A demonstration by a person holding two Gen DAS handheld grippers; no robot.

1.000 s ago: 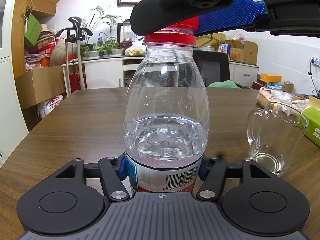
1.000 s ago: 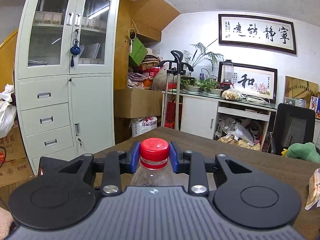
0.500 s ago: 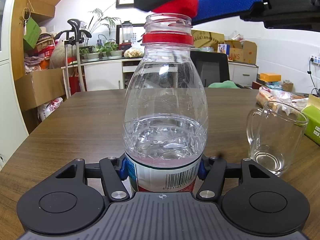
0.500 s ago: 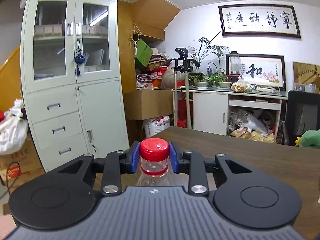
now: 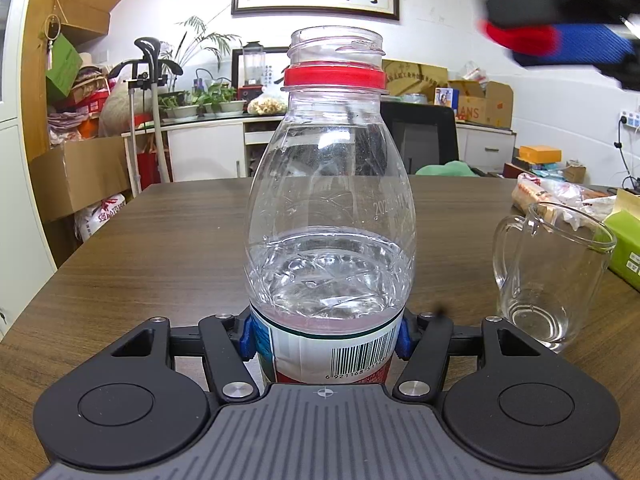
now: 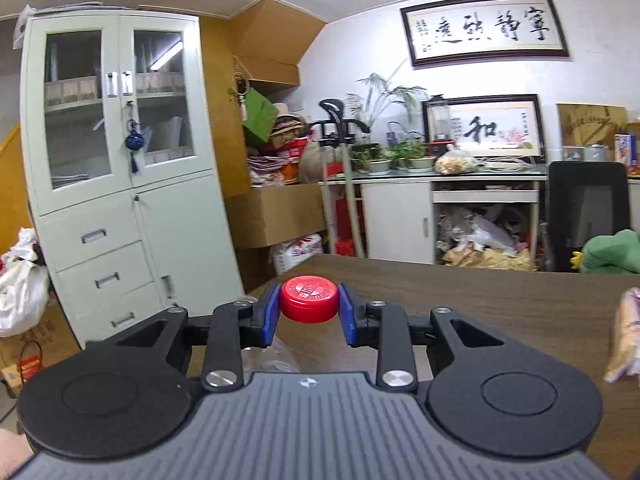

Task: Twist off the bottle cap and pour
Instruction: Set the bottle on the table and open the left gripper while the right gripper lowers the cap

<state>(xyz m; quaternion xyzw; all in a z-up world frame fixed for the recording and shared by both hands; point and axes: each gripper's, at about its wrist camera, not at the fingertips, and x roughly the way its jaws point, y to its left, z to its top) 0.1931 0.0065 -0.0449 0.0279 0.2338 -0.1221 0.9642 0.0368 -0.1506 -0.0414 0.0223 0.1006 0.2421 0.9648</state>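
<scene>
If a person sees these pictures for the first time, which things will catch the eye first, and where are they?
First comes the clear water bottle, open at the top, standing mid-table with the left gripper clamped low on its label. Next is the red cap, held between the jaws of the right gripper above the table. An empty glass mug stands to the bottle's right.

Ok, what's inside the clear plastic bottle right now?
The clear plastic bottle holds clear water filling roughly its lower part, with its mouth open and uncapped. Below the waterline, the printed label and the left claw cover the base, so the bottom cannot be seen.
</scene>
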